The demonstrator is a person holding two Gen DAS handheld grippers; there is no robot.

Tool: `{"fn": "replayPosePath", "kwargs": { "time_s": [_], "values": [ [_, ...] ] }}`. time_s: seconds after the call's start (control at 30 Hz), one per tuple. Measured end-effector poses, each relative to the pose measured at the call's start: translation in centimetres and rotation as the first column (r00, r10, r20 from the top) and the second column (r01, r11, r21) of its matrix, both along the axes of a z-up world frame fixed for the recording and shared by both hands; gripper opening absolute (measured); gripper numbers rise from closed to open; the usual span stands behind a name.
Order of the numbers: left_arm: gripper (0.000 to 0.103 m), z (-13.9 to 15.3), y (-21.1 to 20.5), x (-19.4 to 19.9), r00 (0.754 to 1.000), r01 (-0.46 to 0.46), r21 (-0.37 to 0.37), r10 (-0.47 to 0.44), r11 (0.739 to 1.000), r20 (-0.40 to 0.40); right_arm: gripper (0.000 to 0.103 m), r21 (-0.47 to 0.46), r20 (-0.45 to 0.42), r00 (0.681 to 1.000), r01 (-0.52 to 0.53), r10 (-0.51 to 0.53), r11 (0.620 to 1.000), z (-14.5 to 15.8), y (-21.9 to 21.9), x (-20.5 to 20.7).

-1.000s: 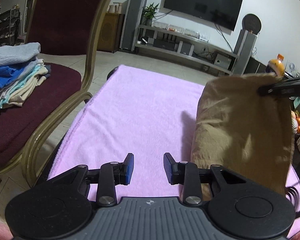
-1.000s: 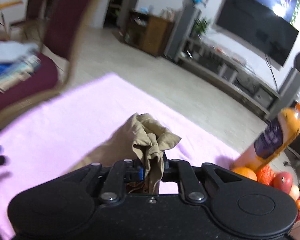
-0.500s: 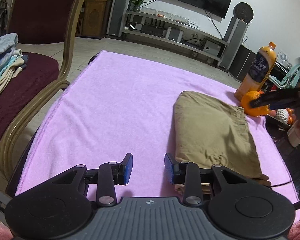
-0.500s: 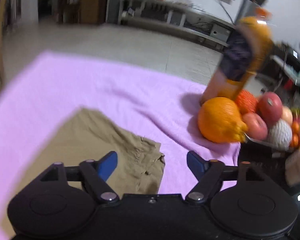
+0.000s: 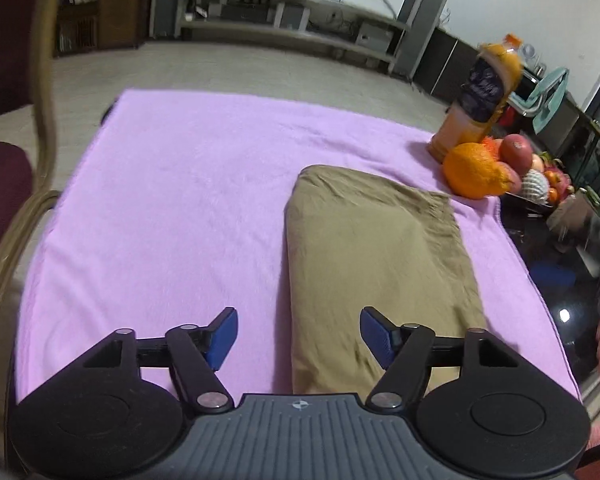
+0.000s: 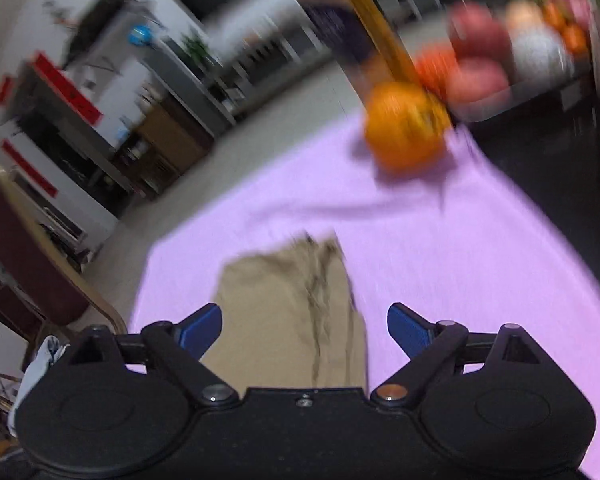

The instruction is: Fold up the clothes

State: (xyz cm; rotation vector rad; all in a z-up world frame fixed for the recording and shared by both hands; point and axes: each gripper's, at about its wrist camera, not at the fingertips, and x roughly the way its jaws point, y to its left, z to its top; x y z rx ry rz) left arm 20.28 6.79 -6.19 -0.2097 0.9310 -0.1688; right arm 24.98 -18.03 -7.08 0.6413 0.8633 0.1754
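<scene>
The left gripper (image 5: pixel 298 334) is hovering low over the near edge of the pink towel (image 5: pixel 172 200), its blue pads spread wide apart and gripping nothing; the near left corner of the khaki garment (image 5: pixel 374 256) is lying just ahead of its right finger. The right gripper (image 6: pixel 304 330) is likewise standing wide open and empty, looking down the garment (image 6: pixel 296 312) from its near end, though that view is blurring badly.

The garment is lying flat on the right half of the towel as a folded, elongated rectangle. Its long axis is running from near to far, with the far end leaning slightly left and pointing toward the orange (image 5: pixel 474 176) and juice bottle (image 5: pixel 482 100) at the far right corner, without touching them.

Judging by both grippers being free and the cloth lying flat, one fold appears complete and released. The next move is probably calling for pinching the two near corners and carrying them to the far end to halve the length, keeping edges aligned and clear of the fruit.
</scene>
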Motion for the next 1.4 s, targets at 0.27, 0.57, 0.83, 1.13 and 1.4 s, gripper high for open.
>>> {"fn": "replayPosePath", "kwargs": {
  "time_s": [0.27, 0.57, 0.83, 1.13, 1.4],
  "values": [
    [0.067, -5.6, 2.2, 4.8, 0.992, -0.066, -0.193, 0.043, 0.979, -0.119, 0.063, 0.033, -0.208, 0.978, -0.021, 0.028, 0.999, -5.1, 1.5, 2.2],
    [0.065, -7.8, 1.5, 6.5, 0.993, 0.024, -0.307, -0.060, 0.951, -0.106, 0.034, 0.106, -0.208, 0.977, -0.016, 0.038, 0.994, -6.4, 2.7, 2.9],
    [0.031, -5.0, -2.9, 2.5, 0.992, 0.120, -0.067, -0.116, 0.991, 0.048, 0.011, -0.267, -0.013, 0.976, -0.213, 0.217, 0.940, -2.0, 8.5, 1.4],
    [0.055, -6.6, -2.4, 3.2, 0.996, 0.063, 0.017, -0.064, 0.998, 0.065, 0.026, -0.235, -0.093, 0.983, -0.176, 0.158, 0.956, -4.0, 8.5, 2.7],
    [0.051, -2.4, -0.5, -0.5, 0.992, -0.033, 0.073, 0.024, 0.997, 0.125, 0.065, -0.251, -0.025, 0.996, -0.092, 0.088, 0.964, -1.8, 5.5, 0.7]
  ]
}}
